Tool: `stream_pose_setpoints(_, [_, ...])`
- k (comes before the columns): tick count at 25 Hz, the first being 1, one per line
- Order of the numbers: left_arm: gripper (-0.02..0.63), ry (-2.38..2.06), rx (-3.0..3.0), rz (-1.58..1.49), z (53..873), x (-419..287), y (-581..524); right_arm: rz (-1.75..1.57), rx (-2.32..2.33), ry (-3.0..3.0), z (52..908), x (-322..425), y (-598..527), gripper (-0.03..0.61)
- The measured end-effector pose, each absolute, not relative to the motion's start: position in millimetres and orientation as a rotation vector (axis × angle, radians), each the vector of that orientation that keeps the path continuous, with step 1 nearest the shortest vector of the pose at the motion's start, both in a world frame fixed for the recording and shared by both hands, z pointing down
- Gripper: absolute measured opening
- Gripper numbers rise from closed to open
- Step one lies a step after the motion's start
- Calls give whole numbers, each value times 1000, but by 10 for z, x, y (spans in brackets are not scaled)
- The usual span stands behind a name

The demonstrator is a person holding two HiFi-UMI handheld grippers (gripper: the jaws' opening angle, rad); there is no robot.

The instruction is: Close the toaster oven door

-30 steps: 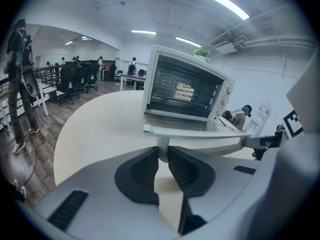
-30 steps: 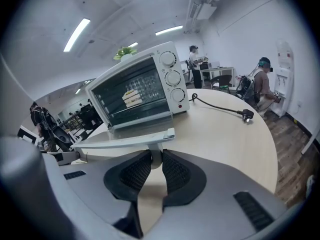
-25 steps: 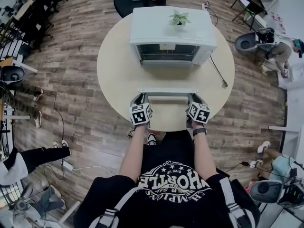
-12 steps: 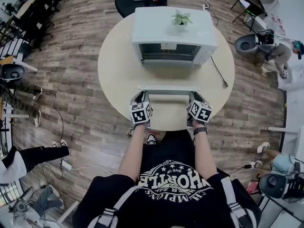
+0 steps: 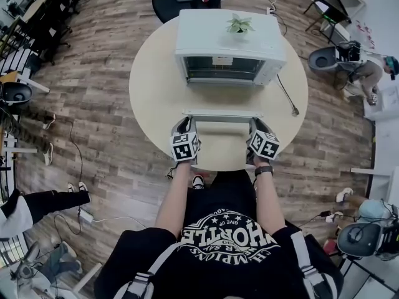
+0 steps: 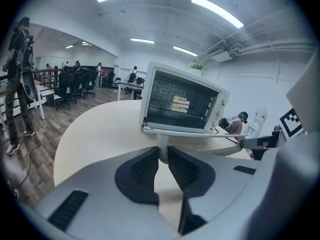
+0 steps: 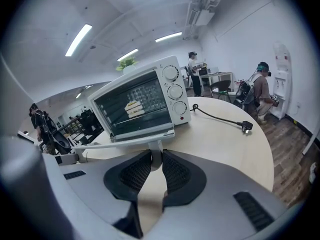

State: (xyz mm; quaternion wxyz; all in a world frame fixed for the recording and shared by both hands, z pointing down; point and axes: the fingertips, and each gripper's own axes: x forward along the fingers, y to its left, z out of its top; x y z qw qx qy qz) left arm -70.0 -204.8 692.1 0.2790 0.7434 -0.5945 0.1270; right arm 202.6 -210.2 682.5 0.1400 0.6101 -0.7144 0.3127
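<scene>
Round beige table (image 5: pixel 149 98) on the plank floor. White toaster oven (image 5: pixel 227 39) sits at upper centre, its glass door (image 5: pixel 221 99) dropped flat toward you. Your left gripper (image 5: pixel 186 124) and right gripper (image 5: pixel 255 124) each pinch a post of the silver handle bar (image 5: pixel 221 115). Lift evenly, swing upward together.

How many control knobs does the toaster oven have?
3, stacked vertically at the right end of the toaster oven front: top knob, middle knob, bottom knob.

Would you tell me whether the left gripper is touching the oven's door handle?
Touching. The left gripper view shows the left gripper clamped on the post of the door handle.
</scene>
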Motion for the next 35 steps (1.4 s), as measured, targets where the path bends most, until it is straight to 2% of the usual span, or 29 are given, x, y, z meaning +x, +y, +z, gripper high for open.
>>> stream_pose_setpoints(35, [78,-1699,2130,210,6244,-698,-2527,801,1892,-2231,6142,2038,-2574,92])
